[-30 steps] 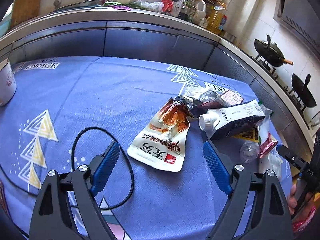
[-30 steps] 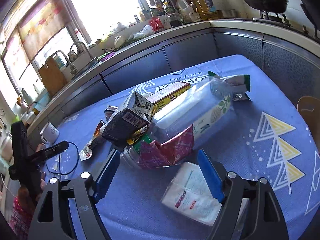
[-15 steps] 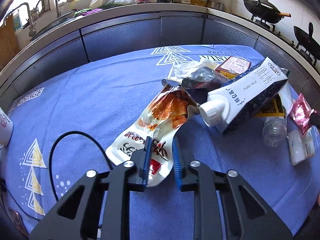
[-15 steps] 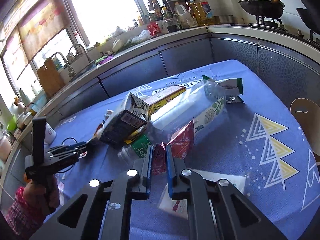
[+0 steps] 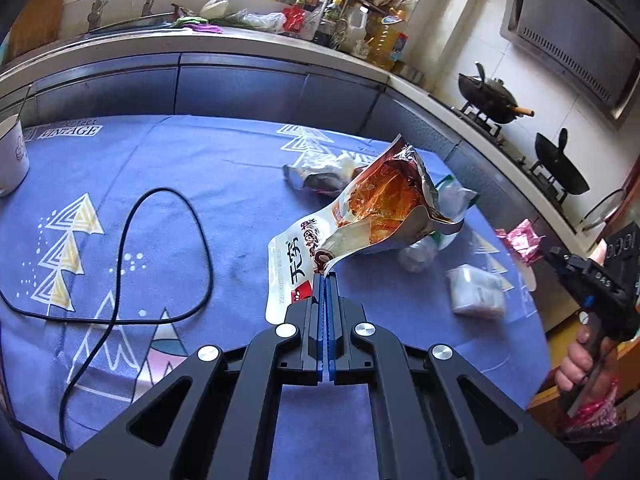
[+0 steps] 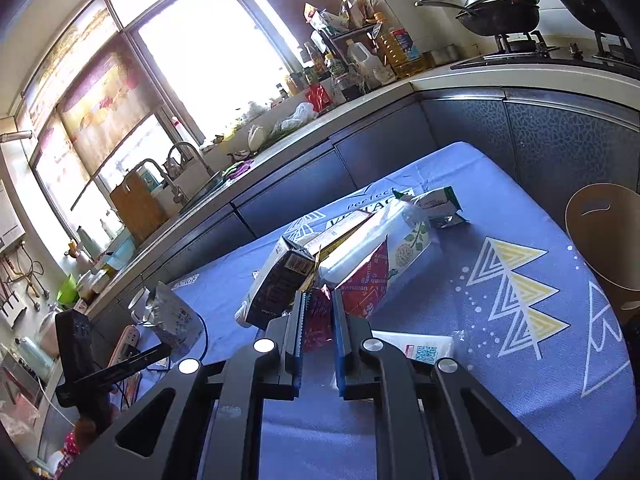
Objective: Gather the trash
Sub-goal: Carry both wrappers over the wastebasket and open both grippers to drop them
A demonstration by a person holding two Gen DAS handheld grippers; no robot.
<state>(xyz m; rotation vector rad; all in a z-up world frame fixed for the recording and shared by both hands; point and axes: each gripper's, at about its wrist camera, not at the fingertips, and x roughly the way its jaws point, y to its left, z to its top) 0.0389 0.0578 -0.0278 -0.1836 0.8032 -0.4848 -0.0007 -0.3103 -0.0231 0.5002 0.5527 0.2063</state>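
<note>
My left gripper (image 5: 325, 280) is shut on the bottom edge of an orange and white snack pouch (image 5: 360, 220) and holds it lifted off the blue tablecloth (image 5: 160, 184). My right gripper (image 6: 318, 304) is shut on a red foil wrapper (image 6: 366, 284), raised above the table; the wrapper also shows in the left wrist view (image 5: 520, 240). A dark milk carton (image 6: 276, 284), a clear plastic bag (image 6: 384, 240), a crumpled silver wrapper (image 5: 316, 172), a plastic bottle (image 5: 416, 252) and a tissue pack (image 5: 474, 292) lie on the table.
A black cable (image 5: 160, 256) loops on the left of the cloth. A white mug (image 5: 10, 156) stands at the far left edge. A wooden chair back (image 6: 604, 232) is at the table's right side. The kitchen counter (image 5: 240, 44) runs behind.
Both grippers went from open to shut. The left lifted the snack pouch off the table. The right lifted the red wrapper away from the pile.
</note>
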